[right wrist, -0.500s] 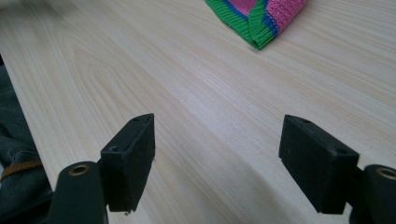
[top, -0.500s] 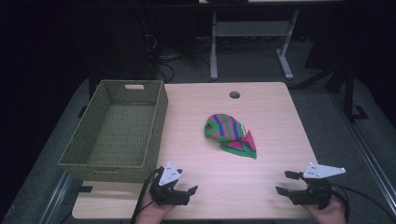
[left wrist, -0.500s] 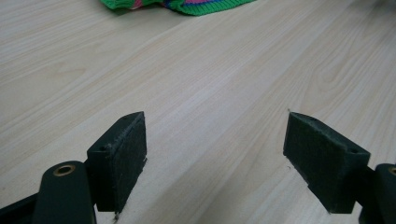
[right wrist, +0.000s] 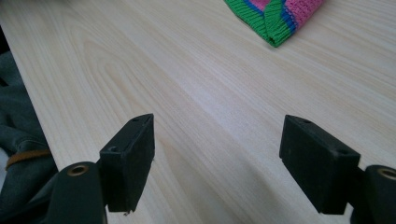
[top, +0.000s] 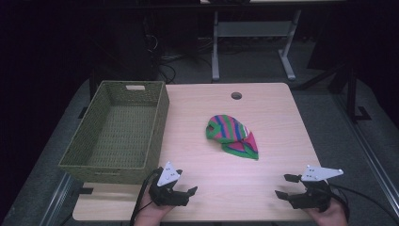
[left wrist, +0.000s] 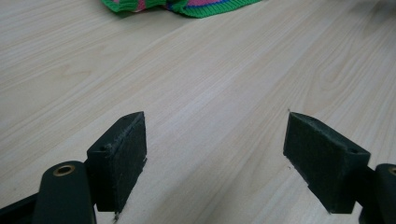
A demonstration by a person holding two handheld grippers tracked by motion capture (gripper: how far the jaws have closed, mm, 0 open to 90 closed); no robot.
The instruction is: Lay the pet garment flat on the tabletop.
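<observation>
Striped knit cloth (top: 232, 136) sits mid-table, well apart from both your grippers. Left to right: green woven basket (top: 117, 134) at 9 o'clock of the cloth, on the table (top: 273, 103). Your left gripper (top: 182, 195) at 7 o'clock of the cloth, jaws spread, nothing between. Your right gripper (top: 285, 185) at 5 o'clock, jaws spread too, only bare tabletop between them.

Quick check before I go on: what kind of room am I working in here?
Probably a lab or office workspace: a light wooden desk with a cable hole, another desk frame behind, and cables on grey carpet.
</observation>
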